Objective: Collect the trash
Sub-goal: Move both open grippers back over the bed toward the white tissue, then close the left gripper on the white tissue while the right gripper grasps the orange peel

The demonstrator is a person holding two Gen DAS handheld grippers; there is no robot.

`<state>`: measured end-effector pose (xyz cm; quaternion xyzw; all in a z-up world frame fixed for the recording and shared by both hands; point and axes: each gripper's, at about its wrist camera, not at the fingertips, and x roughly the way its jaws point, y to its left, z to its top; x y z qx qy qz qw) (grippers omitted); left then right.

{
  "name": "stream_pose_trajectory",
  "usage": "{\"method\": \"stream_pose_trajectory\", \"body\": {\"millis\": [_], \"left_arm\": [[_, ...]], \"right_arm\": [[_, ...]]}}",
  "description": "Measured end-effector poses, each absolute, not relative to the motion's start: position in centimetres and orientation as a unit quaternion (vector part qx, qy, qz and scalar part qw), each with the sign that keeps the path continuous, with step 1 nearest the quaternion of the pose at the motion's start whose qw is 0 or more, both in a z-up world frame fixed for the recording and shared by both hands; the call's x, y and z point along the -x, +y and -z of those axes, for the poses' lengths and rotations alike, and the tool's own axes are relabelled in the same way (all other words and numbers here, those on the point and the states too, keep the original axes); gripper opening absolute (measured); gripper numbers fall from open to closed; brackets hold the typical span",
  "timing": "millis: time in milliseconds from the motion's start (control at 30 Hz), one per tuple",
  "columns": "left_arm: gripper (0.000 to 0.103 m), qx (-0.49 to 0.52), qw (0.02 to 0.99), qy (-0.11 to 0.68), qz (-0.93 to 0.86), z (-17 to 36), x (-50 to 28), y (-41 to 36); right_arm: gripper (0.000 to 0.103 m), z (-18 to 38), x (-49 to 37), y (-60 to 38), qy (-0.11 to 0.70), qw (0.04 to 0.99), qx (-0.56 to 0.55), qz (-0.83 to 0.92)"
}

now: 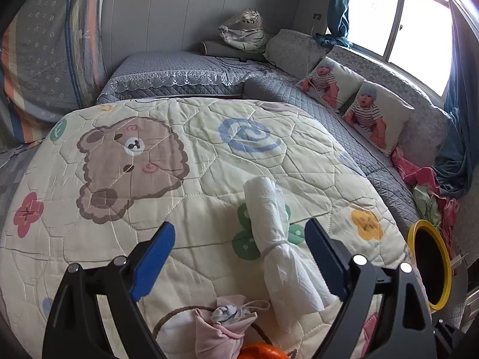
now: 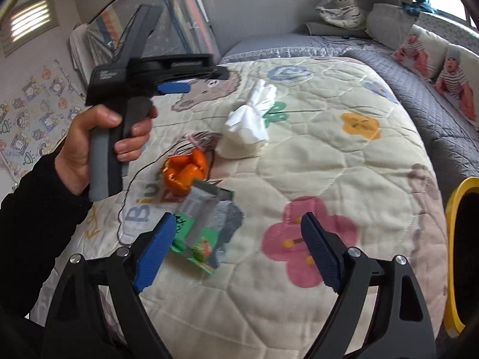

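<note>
A white twisted paper towel (image 1: 281,239) lies on the cartoon quilt (image 1: 185,161), between the tips of my open, empty left gripper (image 1: 239,236). A pink crumpled tissue (image 1: 224,326) and orange peel (image 1: 260,351) lie just below it. In the right wrist view the paper towel (image 2: 250,122), orange peel (image 2: 185,173) and a green and grey snack wrapper (image 2: 203,224) lie on the quilt (image 2: 344,179). My right gripper (image 2: 236,236) is open and empty, just right of the wrapper. The left gripper's body (image 2: 143,68), held by a hand, hovers above the trash.
A yellow-rimmed black bin (image 1: 431,266) stands off the quilt's right edge, also in the right wrist view (image 2: 464,251). Baby-print pillows (image 1: 353,98) and a grey quilted bed (image 1: 374,149) lie beyond. A bagged plush toy (image 1: 245,30) sits by the wall.
</note>
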<state>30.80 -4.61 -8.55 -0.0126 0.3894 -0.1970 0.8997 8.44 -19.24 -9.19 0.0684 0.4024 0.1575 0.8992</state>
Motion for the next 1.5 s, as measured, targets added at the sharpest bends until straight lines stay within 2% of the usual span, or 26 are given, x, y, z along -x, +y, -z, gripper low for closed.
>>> {"method": "stream_pose_trajectory", "body": {"millis": [433,900,1233,1400,1500], "left_arm": [[0.085,0.018,0.887,0.410,0.214,9.8,-32.8,-4.4],[0.085,-0.024,0.865,0.443,0.236,12.3,-35.0,-7.1],[0.084,-0.039,0.854,0.459,0.243,13.0,-35.9,-8.2],[0.077,-0.044,0.850,0.460,0.253,12.6,-36.0,-8.9],[0.068,-0.070,0.851,0.456,0.249,12.6,-36.0,-9.8]], "right_arm": [[0.081,10.1,-10.8,-14.0,0.424,0.888,-0.031,-0.172],[0.081,11.6,-15.4,-10.8,0.447,0.878,0.001,-0.169],[0.073,12.2,-17.1,-10.1,0.466,0.868,-0.004,-0.172],[0.065,12.3,-17.7,-9.9,0.471,0.865,-0.002,-0.175],[0.058,12.4,-17.8,-9.5,0.473,0.862,-0.001,-0.180]]}}
